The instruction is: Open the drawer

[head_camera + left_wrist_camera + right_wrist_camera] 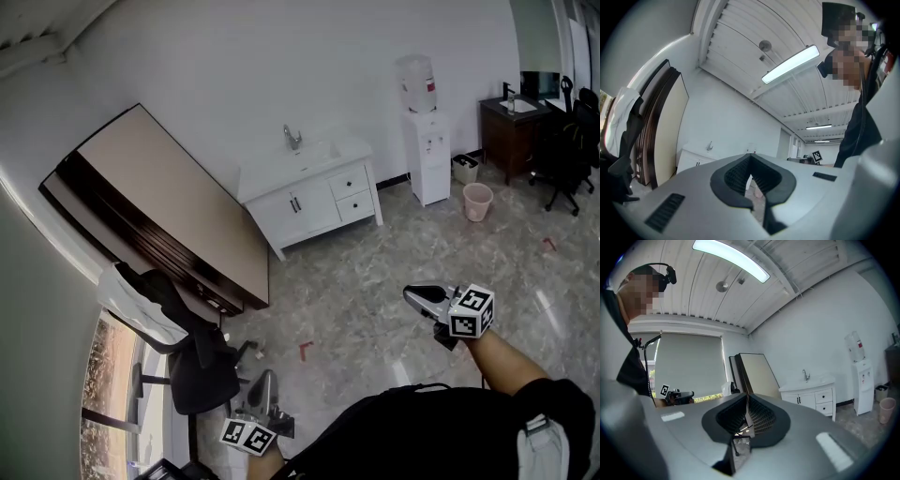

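Drawers two, left gripper, right gripper, both closed

Head camera looks steeply down from above; both gripper cameras look level across the room.
All three, from well back, share the white sink cabinet and leaning board.

Things on the gray floor

The floor is shiny gray tile. A white sink cabinet stands by the wall, a tall water cooler near it, then a pink bin. A black chair stands at the left. A small red mark lies in the middle
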